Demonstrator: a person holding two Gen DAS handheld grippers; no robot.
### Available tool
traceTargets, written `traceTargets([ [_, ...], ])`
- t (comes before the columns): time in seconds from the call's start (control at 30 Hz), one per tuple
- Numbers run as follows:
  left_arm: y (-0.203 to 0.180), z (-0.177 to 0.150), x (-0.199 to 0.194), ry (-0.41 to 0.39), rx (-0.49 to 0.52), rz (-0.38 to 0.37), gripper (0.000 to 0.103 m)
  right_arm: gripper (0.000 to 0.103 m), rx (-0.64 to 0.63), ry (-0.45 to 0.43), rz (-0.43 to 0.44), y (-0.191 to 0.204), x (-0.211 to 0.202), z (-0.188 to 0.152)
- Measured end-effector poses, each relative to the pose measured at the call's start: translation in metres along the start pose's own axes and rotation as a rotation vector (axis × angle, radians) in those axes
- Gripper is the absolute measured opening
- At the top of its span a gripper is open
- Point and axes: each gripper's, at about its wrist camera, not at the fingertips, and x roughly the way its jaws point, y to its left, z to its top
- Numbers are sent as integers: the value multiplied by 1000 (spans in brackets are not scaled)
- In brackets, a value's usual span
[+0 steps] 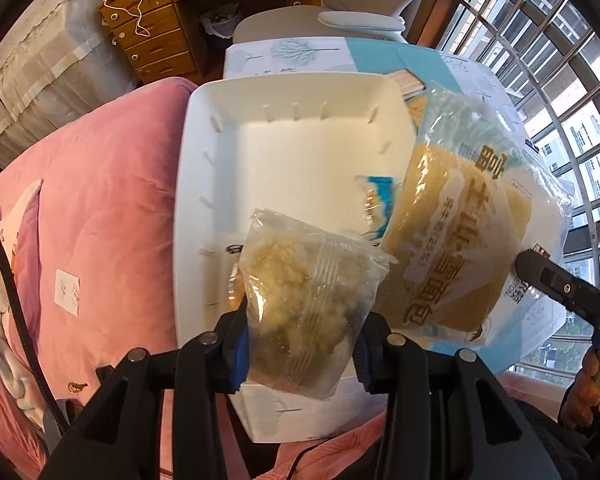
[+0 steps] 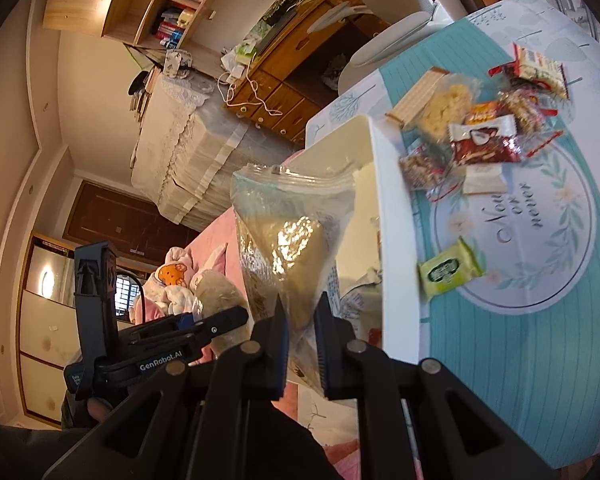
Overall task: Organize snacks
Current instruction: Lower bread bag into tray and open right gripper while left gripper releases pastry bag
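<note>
My left gripper (image 1: pixel 300 344) is shut on a small clear snack packet (image 1: pixel 308 300) with crumbly yellow filling, held above the near end of the white tray (image 1: pixel 204 132). My right gripper (image 2: pixel 302 340) is shut on a large clear bread bag (image 2: pixel 288 236), held over the tray's edge (image 2: pixel 396 240); the bag also shows in the left wrist view (image 1: pixel 460 224), hanging over the tray's right side. A blue-and-white snack packet (image 1: pixel 378 200) lies in the tray. Several loose snacks lie on the table beyond the tray, among them a green packet (image 2: pixel 450 272) and a red one (image 2: pixel 482 140).
The table has a blue-and-white floral cloth (image 2: pixel 540 300). A pink bed cover (image 1: pixel 100 200) lies left of the tray. A grey chair (image 1: pixel 340 12) and a wooden desk (image 1: pixel 156 28) stand behind the table. A barred window (image 1: pixel 560 80) is at the right.
</note>
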Motion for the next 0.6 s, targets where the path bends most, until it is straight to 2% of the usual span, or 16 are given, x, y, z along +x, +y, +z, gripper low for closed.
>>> traceTargets([
  [0.1,12,-3,4,4,0,9,40,14,-4,16,-19,11,16,-9],
  [0.13,16,-4,6,5,-2,10,45,16,-3,26,-26,12,22,-11],
  [0.17,21,-5,8,7,-6,7,56,16,0,38,-36,13,27,-14],
  [0.23,25,-5,8,0,-6,4,62,20,9,50,-55,14,31,-18],
  [0.33,27,-5,5,-16,4,-9,71,34,28,28,-76,13,30,-21],
  [0.4,26,-6,2,-33,19,-25,73,43,36,10,-100,11,28,-23],
  [0.47,22,-6,1,-40,32,-34,76,45,46,-2,-115,9,25,-25],
  [0.6,13,-6,1,-42,63,-55,77,47,63,-11,-160,3,21,-29],
])
